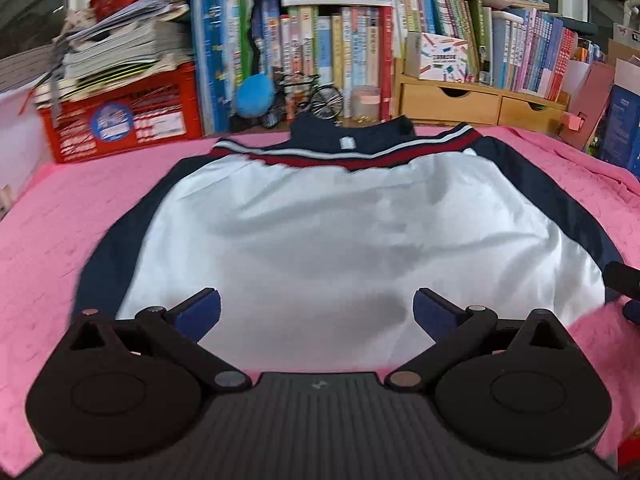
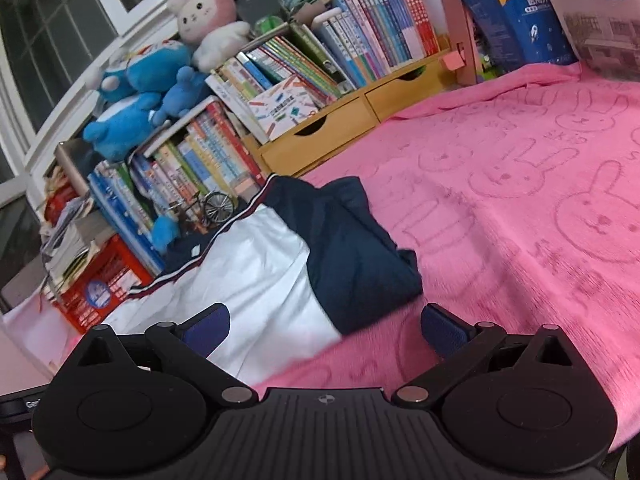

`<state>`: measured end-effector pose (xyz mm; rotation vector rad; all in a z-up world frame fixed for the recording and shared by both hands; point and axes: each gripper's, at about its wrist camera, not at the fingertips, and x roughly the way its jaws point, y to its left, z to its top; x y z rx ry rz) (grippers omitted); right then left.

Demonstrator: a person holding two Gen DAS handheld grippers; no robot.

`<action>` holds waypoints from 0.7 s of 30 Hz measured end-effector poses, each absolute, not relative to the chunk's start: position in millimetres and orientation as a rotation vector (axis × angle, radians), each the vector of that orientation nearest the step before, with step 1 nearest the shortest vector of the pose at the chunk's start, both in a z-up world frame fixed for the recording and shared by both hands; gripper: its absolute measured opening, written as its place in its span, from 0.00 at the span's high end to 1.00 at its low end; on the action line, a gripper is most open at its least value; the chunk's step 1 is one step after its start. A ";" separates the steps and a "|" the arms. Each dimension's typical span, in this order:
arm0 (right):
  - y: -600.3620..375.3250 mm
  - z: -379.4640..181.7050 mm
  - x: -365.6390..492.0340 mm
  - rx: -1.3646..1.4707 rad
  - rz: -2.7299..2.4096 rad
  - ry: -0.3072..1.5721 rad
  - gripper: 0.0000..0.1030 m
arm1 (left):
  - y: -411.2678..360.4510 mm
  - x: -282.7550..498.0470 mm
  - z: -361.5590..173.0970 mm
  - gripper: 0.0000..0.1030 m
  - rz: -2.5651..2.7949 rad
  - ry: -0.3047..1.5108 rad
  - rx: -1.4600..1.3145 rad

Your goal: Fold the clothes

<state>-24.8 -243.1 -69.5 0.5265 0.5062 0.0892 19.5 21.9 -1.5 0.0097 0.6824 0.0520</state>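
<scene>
A jacket with a white body, navy sleeves and red-and-white stripes by the collar lies flat on the pink blanket. My left gripper hovers open over the jacket's near hem, with nothing between its blue pads. The right wrist view shows the same jacket from its right side, with the navy sleeve folded in over the edge. Above the jacket's near right corner my right gripper is open and holds nothing. Part of that right gripper shows at the right edge of the left wrist view.
The pink rabbit-pattern blanket spreads wide to the right. Behind the jacket stand rows of books, a red crate with stacked papers, wooden drawers, a small bicycle model and plush toys.
</scene>
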 end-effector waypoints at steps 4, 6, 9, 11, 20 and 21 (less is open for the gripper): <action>-227.0 -68.6 -11.8 0.403 0.039 0.520 0.00 | 13.5 33.2 -25.2 0.00 0.060 0.711 0.040; -217.9 -70.3 -10.0 0.341 0.022 0.515 0.00 | 14.3 27.9 -32.8 0.00 0.044 0.667 0.037; -216.4 -69.7 -4.5 0.344 0.016 0.519 0.00 | 18.1 26.5 -34.6 0.00 0.028 0.663 0.017; -219.0 -67.1 -1.9 0.385 0.003 0.530 0.00 | 21.5 26.8 -34.8 0.00 0.016 0.670 -0.003; -93.7 -52.4 -42.1 -0.215 -0.021 0.397 0.00 | 73.3 13.3 22.1 0.00 -0.097 0.624 -0.132; -84.0 -53.8 -39.4 -0.206 0.024 0.409 0.00 | 79.3 13.8 29.5 0.00 -0.110 0.611 -0.136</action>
